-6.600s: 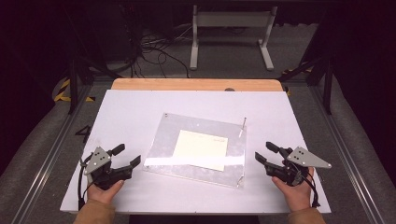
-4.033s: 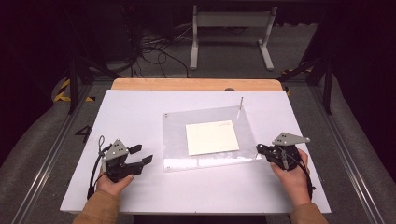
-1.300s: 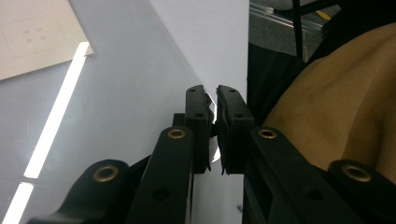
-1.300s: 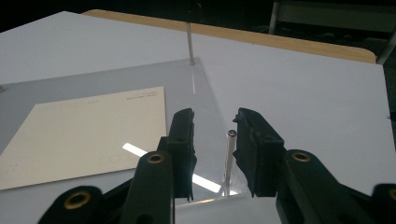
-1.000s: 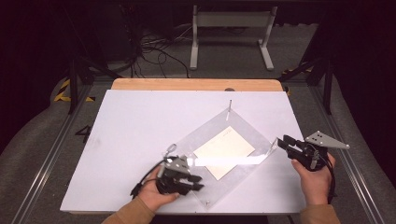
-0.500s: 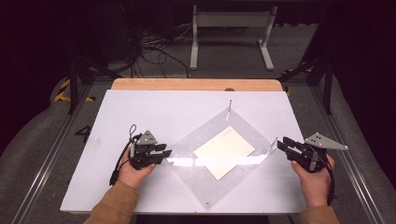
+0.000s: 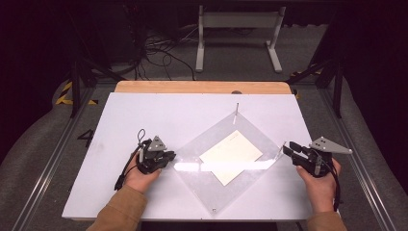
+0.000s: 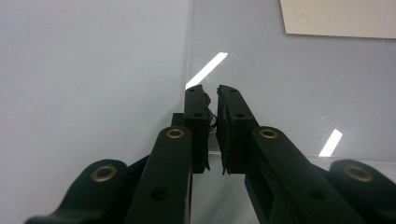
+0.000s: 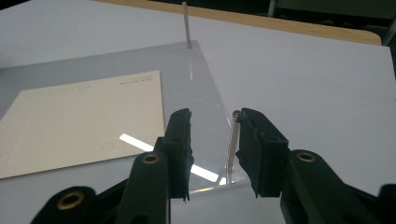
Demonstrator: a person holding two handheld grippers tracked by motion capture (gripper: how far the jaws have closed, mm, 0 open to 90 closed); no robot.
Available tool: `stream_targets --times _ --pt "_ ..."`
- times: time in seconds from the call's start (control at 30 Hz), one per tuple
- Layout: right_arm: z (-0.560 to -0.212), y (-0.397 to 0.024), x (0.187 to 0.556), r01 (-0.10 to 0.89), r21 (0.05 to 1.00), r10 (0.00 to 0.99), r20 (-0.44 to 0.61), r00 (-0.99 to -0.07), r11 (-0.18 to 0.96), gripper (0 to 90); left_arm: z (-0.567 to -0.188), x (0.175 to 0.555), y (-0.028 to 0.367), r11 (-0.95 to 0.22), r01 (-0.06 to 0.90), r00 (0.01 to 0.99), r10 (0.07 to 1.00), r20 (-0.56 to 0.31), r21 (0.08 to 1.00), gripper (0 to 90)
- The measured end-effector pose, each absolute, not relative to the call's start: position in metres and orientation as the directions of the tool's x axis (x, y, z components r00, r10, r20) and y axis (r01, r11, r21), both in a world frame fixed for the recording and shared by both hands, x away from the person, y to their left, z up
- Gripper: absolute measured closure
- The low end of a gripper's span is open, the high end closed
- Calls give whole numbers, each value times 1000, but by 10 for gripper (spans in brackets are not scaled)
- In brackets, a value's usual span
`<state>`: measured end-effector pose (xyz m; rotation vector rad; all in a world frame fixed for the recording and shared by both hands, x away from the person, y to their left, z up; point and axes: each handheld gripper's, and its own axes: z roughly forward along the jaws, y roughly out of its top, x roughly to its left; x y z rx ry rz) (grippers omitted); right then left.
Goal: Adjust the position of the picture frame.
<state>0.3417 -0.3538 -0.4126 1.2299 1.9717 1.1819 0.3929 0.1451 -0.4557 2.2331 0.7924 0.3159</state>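
In the left gripper view, the left gripper's (image 8: 211, 93) jaws stand nearly together with only a thin gap, their tips at the left corner of the clear acrylic plate (image 8: 289, 84). Whether they pinch that corner or merely rest against it cannot be told; the plate's edge runs up just left of the jaw tips and something small and dark sits between the pads. In the right gripper view, the right gripper (image 9: 212, 116) is open, its jaws spread to either side of a thin upright pin (image 9: 232, 142) that stands at the plate's near corner. The pin lies close to the right-hand jaw, seemingly just touching or just beside it, and the jaws have not closed on it.

In the high view the plate (image 7: 192, 149) lies as a diamond in the middle of the white worktop (image 7: 144, 110), with a cream sheet of paper (image 7: 231, 156) under or on it near the centre. The left gripper (image 7: 166, 156) is at the plate's 9 o'clock corner, the right gripper (image 7: 288, 149) at its 3 o'clock corner, and a second pin (image 7: 236, 111) rises at 12 o'clock.

As a judgement, the plate is being handled by its corners. Both grippers are in place; what seems left is for the right jaws to close on the pin, and then the lift or turn itself.
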Motion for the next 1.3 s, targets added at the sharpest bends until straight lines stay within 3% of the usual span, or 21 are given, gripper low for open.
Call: stream_targets --times 0.43,0.53,0.63,0.7,0.77,1.2,1.23,1.27,1.3 --pt "-421 -350 355 485 848 916 1 -401 211 635 -453 373 147 -581 439 825 564 -51 685 829" --pt "-425 -346 362 500 834 914 -14 -405 234 707 -453 374 148 -575 441 825 562 -58 689 829" --pt "-427 -344 367 502 820 916 -67 -395 276 838 -453 373 148 -573 437 826 561 -57 693 829" --pt "-424 -346 372 519 813 911 -31 -412 263 848 -454 373 148 -571 441 825 561 -62 692 829" --pt "-419 -344 378 510 808 903 -59 -425 293 850 -454 372 148 -571 443 824 563 -63 691 830" --pt "-378 -293 466 449 792 862 -182 -474 414 849 -449 355 156 -586 447 830 553 -69 676 839" --pt "-378 -291 470 446 792 860 -184 -476 416 849 -447 353 161 -562 454 845 518 -134 692 899" --pt "-379 -288 477 446 794 860 -180 -478 414 849 -447 352 162 -545 465 852 488 -187 698 900" --pt "-379 -288 477 446 794 860 -180 -478 414 849 -447 352 162 -545 465 852 488 -187 698 900"
